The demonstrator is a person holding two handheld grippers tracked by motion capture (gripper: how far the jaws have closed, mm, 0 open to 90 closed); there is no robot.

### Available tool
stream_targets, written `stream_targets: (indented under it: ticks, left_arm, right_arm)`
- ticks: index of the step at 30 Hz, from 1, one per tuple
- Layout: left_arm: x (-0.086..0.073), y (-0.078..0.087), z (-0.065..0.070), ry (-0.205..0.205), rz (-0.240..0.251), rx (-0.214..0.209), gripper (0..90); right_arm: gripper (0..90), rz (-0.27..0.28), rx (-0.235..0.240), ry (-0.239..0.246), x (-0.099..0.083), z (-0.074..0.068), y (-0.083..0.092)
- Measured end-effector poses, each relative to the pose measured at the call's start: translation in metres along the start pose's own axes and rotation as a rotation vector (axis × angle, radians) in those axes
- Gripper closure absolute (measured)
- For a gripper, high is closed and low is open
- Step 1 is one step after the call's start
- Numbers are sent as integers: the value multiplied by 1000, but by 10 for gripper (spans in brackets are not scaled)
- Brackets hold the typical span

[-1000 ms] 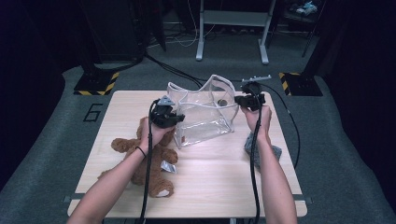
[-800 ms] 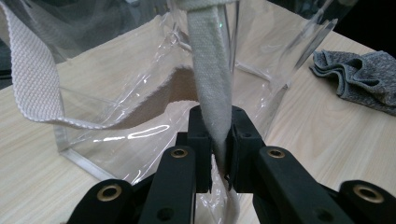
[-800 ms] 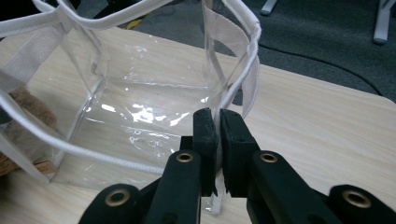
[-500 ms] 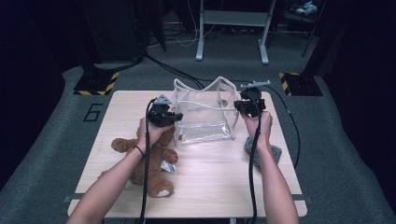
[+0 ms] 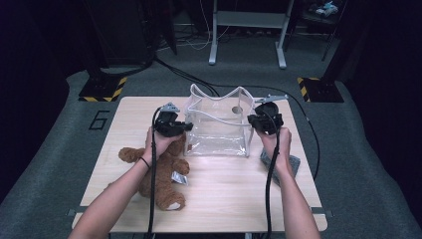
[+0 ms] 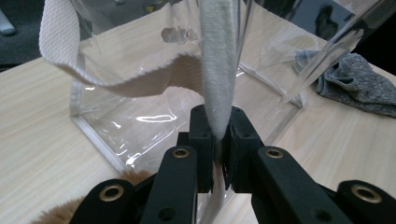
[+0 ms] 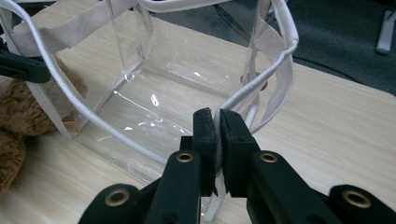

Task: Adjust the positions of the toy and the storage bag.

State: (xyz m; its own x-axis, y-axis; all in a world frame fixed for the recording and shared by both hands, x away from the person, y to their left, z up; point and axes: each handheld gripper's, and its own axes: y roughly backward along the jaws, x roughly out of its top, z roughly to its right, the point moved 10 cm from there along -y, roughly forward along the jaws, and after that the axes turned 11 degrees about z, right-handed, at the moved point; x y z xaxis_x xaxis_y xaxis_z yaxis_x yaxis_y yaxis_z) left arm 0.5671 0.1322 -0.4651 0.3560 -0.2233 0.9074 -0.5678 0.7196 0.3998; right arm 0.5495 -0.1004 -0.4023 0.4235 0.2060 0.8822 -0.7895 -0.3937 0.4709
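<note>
Bag [image 5: 217,130] sits mid-table, now more square than a second ago. Left gripper [image 5: 185,126] pinches its white strap [image 6: 217,70]; right gripper [image 5: 251,119] pinches the rim, probably pulling it open for the teddy [image 5: 158,172].

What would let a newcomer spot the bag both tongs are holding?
Look at the wooden table, toward its far edge at the middle. There a clear bag with white trim stands open between the left tongs and right tongs, each shut on one side of it. It is see-through, unlike the brown teddy bear to its left and the grey cloth to its right.
</note>
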Motion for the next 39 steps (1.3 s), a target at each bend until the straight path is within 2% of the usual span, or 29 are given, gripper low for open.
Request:
stream_targets:
  ticks: [2,4,5,6,7,8,10,12,15,16,17,18,21,22,26,27,28,29,30,32,34,37,39]
  left_arm:
    - [-1,2,1,7,-5,2,826]
    - [-2,3,-1,4,-11,12,824]
    - [-2,3,-1,17,-6,9,818]
    - [-2,3,-2,10,-9,18,802]
    - [-3,3,-2,20,-16,26,760]
    - [-3,3,-4,18,-17,28,709]
    - [-3,5,-6,41,-13,31,561]
    - [-3,9,-9,60,-5,53,429]
    - [0,19,-13,59,6,97,281]
    - [2,23,-14,66,14,110,260]
    - [3,28,-16,52,16,131,229]
    - [3,32,-18,53,15,141,198]
    - [5,43,-21,77,44,156,145]
    - [4,46,-23,76,38,161,138]
    - [-1,57,-29,118,24,180,0]
    - [-3,59,-29,126,23,164,0]
    - [-4,61,-29,151,33,149,0]
    - [-6,64,-30,169,26,153,0]
    - [-6,64,-31,177,38,166,0]
    - [-9,69,-34,189,31,178,0]
    - [-10,74,-36,208,35,175,0]
    - [-13,80,-40,222,32,180,0]
    - [-13,84,-42,215,66,177,0]
  right_arm:
    - [857,-4,4,-12,-2,-1,3]
    - [855,-2,8,0,-4,-3,3]
    - [853,-6,7,-9,-5,-3,3]
    - [846,-5,8,-11,-5,-3,3]
    - [827,1,15,-12,-5,-2,3]
    - [769,2,13,-3,-5,0,4]
    - [639,28,20,-9,-2,2,7]
    - [530,39,19,-17,-1,4,11]
    - [334,74,27,-1,0,8,21]
    - [285,85,21,0,0,9,23]
    - [241,93,21,0,0,10,26]
    - [198,102,21,-25,-1,10,30]
    - [145,124,18,-12,-7,14,38]
    - [134,122,19,-12,-11,14,40]
    - [80,112,18,-15,-29,17,43]
    - [69,113,15,-18,-35,19,43]
    - [53,108,19,-30,-41,20,43]
    - [43,104,18,-42,-49,22,41]
    - [34,92,16,-36,-57,24,40]
    - [14,74,7,-44,-70,26,37]
    - [0,47,7,-54,-91,26,32]
    - [0,3,-10,-43,-117,27,24]
    - [0,-13,-12,-57,-136,29,18]
